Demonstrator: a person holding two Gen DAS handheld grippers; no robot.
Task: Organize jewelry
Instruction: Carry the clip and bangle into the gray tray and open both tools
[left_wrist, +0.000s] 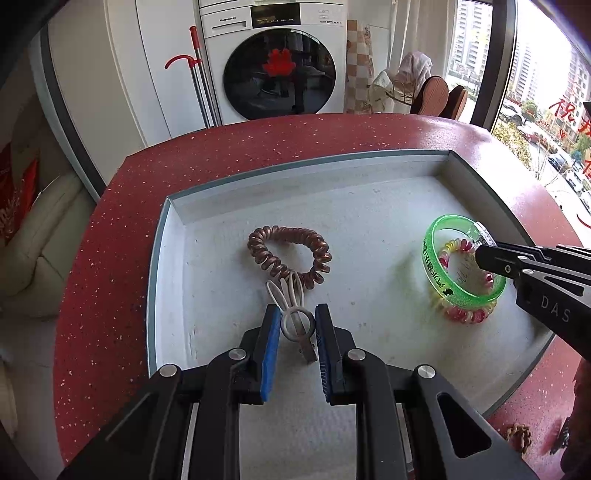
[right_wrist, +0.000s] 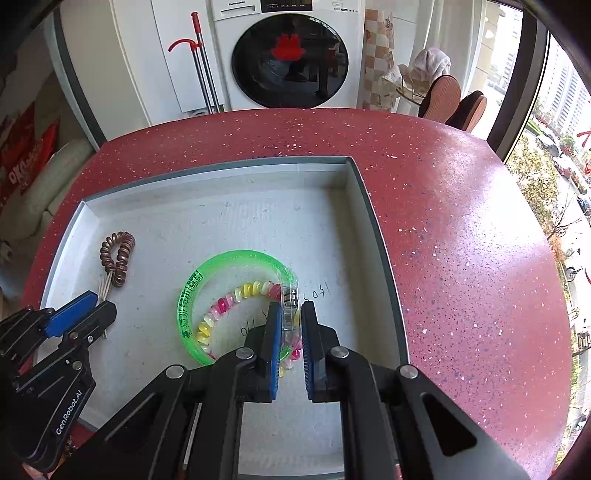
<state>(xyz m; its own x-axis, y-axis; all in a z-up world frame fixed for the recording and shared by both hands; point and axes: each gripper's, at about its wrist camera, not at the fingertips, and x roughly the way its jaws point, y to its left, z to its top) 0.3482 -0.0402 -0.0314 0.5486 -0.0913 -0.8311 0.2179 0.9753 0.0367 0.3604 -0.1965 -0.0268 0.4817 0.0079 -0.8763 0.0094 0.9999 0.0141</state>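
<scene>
- Surface: round red speckled table (left_wrist: 332, 136), carrying a shallow white tray (left_wrist: 229, 184) with a grey-blue rim; faint handwriting on the tray floor.
- Left hand-held gripper (left_wrist: 293, 321): jaws part open, blue pads on either side of a white hair clip (left_wrist: 295, 317) lying flat on the tray floor; whether the pads touch it cannot be told.
- Brown spiral hair tie (left_wrist: 288, 254) lies in the tray, touching the far end of the clip.
- Right hand-held gripper (right_wrist: 291, 325): jaws narrow, around the clear section of a green bangle (right_wrist: 192, 295); the left pad looks against it, a small gap shows at the right pad.
- Bangle sits in the right part of the tray, over a pink-and-yellow spiral hair tie (right_wrist: 229, 302).
- A small brown braided item (left_wrist: 519, 435) lies on the table near the tray's near right corner.
- Room: white front-loading washing machine (left_wrist: 273, 62) behind the table, red-handled mop (left_wrist: 197, 70) to its left, window (left_wrist: 543, 122) at right overlooking parked cars and tower blocks.
</scene>
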